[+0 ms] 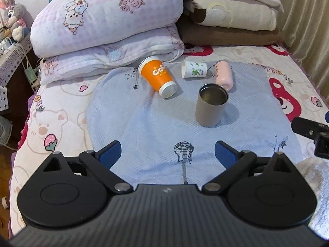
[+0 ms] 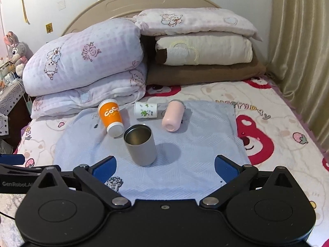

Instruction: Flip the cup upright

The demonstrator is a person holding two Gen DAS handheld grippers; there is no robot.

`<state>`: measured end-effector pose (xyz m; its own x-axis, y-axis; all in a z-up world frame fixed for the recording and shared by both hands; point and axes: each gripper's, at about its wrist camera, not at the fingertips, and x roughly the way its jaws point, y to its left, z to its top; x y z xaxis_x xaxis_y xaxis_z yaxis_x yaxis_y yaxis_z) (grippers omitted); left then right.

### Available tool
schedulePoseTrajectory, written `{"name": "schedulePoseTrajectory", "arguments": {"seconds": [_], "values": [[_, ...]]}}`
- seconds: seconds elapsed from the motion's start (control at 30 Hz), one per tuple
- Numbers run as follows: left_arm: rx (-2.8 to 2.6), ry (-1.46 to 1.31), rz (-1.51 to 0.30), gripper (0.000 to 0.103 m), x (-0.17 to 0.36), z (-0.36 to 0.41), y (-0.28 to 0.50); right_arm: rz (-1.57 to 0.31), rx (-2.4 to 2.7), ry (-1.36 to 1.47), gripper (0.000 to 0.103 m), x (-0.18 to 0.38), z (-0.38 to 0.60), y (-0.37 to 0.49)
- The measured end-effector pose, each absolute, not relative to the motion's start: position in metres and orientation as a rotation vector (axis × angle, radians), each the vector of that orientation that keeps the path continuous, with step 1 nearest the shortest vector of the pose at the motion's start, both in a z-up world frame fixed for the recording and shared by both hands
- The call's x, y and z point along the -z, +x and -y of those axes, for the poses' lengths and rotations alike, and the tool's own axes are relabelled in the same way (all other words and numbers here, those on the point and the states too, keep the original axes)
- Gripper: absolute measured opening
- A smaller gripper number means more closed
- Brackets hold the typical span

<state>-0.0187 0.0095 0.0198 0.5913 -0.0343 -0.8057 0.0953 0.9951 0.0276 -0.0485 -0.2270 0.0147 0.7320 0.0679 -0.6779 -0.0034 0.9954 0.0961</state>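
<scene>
A grey metal cup [image 1: 211, 105] [image 2: 140, 145] stands upright, mouth up, on a light blue cloth [image 1: 164, 127] [image 2: 185, 144]. An orange paper cup [image 1: 157, 76] [image 2: 111, 117] lies tipped over behind it to the left. A white cup with green print [image 1: 194, 69] [image 2: 145, 110] lies on its side. A pink cup [image 1: 223, 74] [image 2: 173, 115] lies on its side to the right. My left gripper [image 1: 167, 154] is open and empty, near the cloth's front. My right gripper [image 2: 165, 165] is open and empty, just in front of the grey cup.
Folded pink quilts [image 1: 107, 26] [image 2: 82, 65] and stacked pillows [image 1: 232, 14] [image 2: 203, 49] fill the back of the bed. A curtain [image 2: 298, 51] hangs at the right. A bedside table with a plush toy [image 1: 12, 18] stands at the left. The right gripper's edge [image 1: 312, 133] shows in the left wrist view.
</scene>
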Motion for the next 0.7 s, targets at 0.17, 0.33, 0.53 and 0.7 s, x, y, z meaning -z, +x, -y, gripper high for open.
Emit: {"name": "schedulePoseTrajectory", "arguments": {"seconds": [0.17,0.33,0.53,0.7], "values": [[0.079,0.076,-0.955,0.099,-0.014,-0.013,-0.019,-0.774,-0.035,0.059,0.103,-0.008,0.222,-0.048],[0.063,0.083,-0.947,0.099,-0.013,-0.015,-0.019,-0.783,-0.035,0.060,0.103,-0.006,0.221,-0.047],[0.040,0.064,-0.948,0.099,-0.012,-0.022,-0.016,-0.782,-0.012,0.070,0.103,-0.006,0.223,-0.047],[0.028,0.048,-0.961,0.099,-0.009,-0.026,-0.014,-0.785,0.017,0.072,0.103,-0.005,0.226,-0.046]]}}
